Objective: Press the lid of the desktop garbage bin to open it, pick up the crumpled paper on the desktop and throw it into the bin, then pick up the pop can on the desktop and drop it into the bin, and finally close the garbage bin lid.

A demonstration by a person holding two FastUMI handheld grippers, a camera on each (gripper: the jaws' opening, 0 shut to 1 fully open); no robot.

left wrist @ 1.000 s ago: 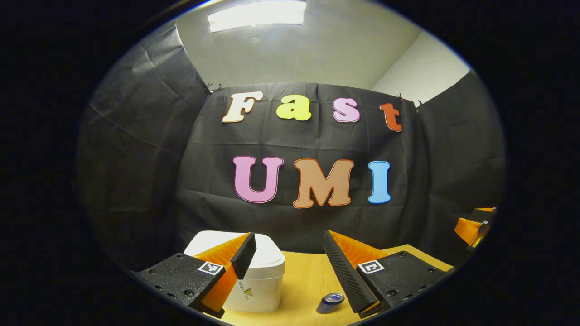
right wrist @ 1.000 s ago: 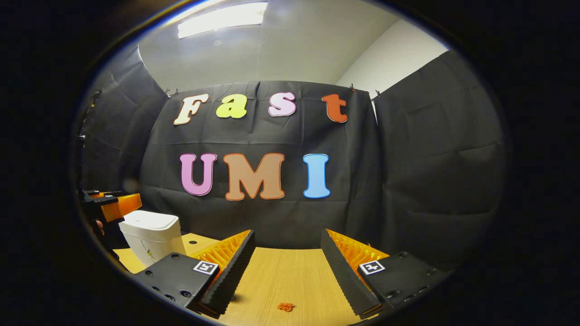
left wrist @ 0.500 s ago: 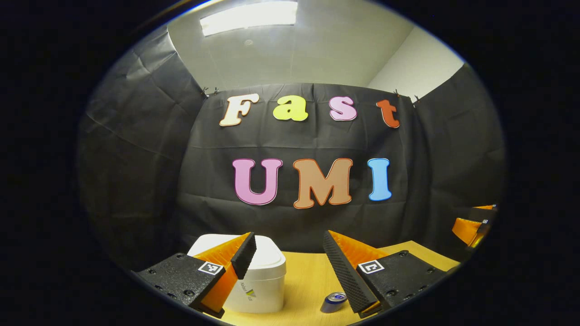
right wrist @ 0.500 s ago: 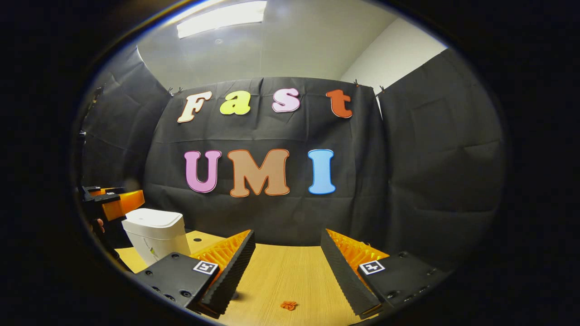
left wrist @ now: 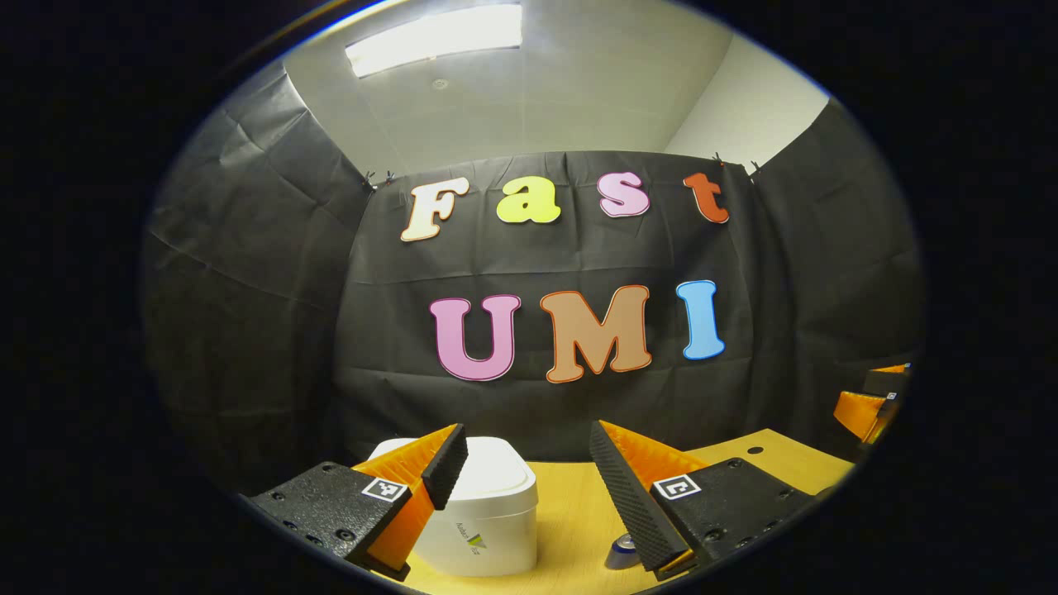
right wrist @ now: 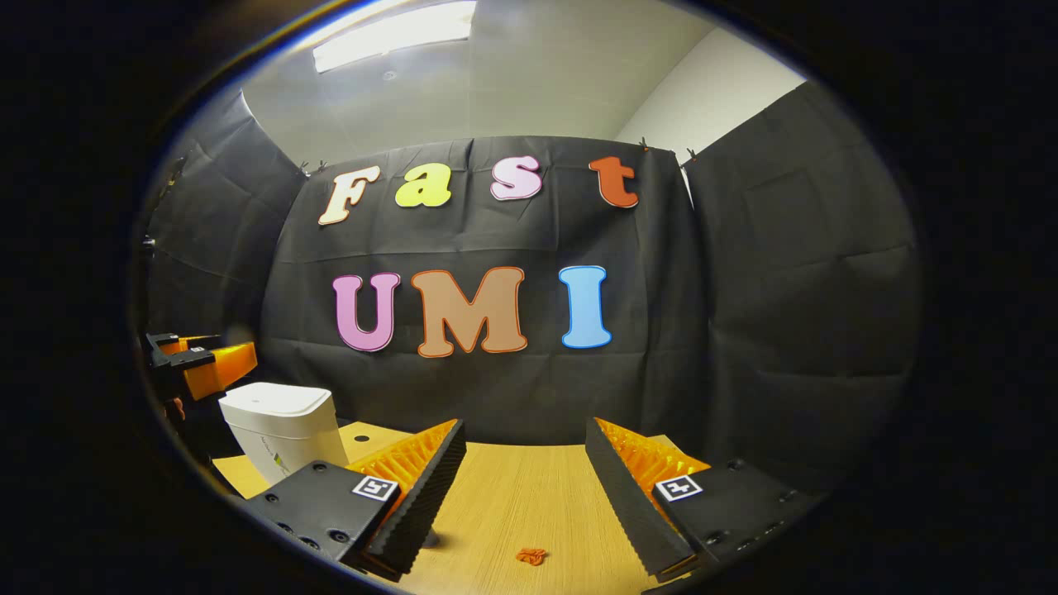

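While the bin [left wrist: 483, 516] sits shut on the surface [left wrist: 570, 512] just under our left tool [left wrist: 529, 475], we keep that tool spread wide and empty, and we should bring one finger squarely down on the lid [left wrist: 496, 475]. Our right tool [right wrist: 525, 487] also gapes empty above the orange paper [right wrist: 531, 556]. Beside the bin, the can [left wrist: 621, 549] seems to lie on its side, its end toward us.
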